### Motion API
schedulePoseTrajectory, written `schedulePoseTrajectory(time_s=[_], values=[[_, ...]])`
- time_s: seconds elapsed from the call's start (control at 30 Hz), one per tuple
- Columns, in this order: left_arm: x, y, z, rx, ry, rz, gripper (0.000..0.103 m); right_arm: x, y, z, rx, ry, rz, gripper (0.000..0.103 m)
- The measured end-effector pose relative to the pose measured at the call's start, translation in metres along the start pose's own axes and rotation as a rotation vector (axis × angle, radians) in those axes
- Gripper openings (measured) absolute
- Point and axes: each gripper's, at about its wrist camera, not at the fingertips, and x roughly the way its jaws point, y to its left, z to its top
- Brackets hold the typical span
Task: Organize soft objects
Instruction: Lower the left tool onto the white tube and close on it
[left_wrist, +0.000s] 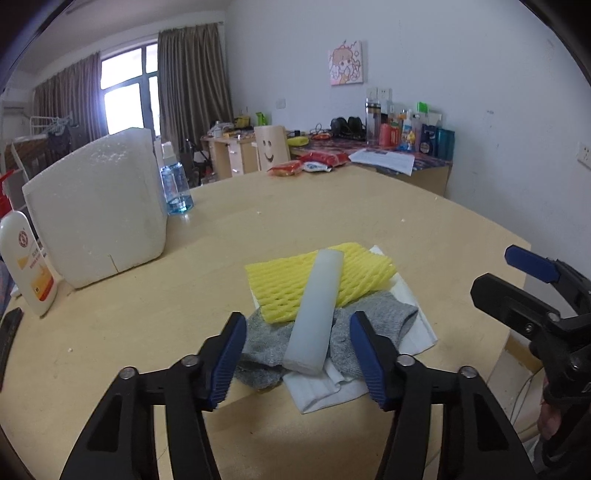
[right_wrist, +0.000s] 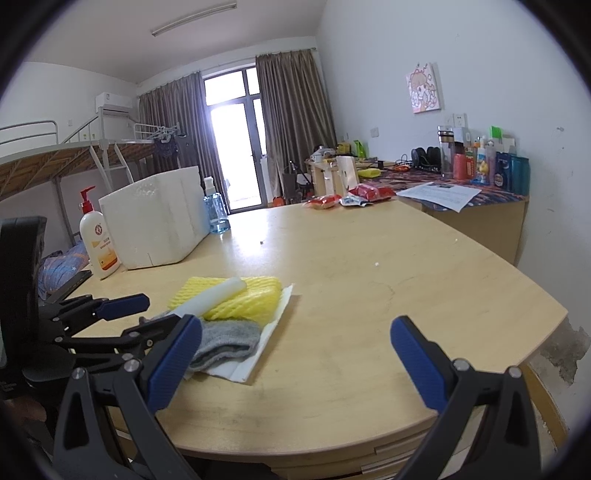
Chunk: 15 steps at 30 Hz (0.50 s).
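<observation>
**Me:** On the pale wooden table (left_wrist: 332, 221), right in front of me, sits the soft pile: a white folded cloth (left_wrist: 417, 332) at the bottom, a grey sock (left_wrist: 384, 314) on it, a yellow foam net (left_wrist: 291, 284) over the far part, and a white foam tube (left_wrist: 317, 306) lying across the lot.

**Partner:** Where's your left gripper?

**Me:** My left gripper (left_wrist: 297, 356) hangs just over the near end of the tube. Its blue pads stand either side, half parted, with the tube end and the sock's folds between them. Neither pad presses on the tube; there's a gap on both sides. Nothing gripped.

**Partner:** And the right one?

**Me:** The right gripper (right_wrist: 295, 354) is off to the right of the pile, jaws spread wide over bare tabletop, holding nothing. Its left pad sits just beside the sock's edge in the right wrist view; I can't tell whether it touches.

**Partner:** Anything else on the table?

**Me:** A white foam box (left_wrist: 99, 206) far left, well apart from the pile, with a lotion pump bottle (left_wrist: 26, 258) beside it and a blue spray bottle (left_wrist: 175, 181) behind.
</observation>
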Motion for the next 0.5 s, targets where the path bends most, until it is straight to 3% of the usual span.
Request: schedulePoseTrajectory(time_s=[0.13, 0.37, 0.5], values=[[0.008, -0.002, -0.002, 0.004, 0.036, 0.002, 0.04, 0.003, 0.002, -0.001, -0.004, 0.007, 0.005, 0.103], [0.013, 0.0, -0.008, -0.001, 0.066, 0.006, 0.037, 0.005, 0.002, -0.002, -0.005, 0.015, 0.012, 0.103], [0.013, -0.001, -0.008, 0.0, 0.066, -0.004, 0.025, 0.006, 0.002, -0.002, -0.004, 0.021, 0.012, 0.103]])
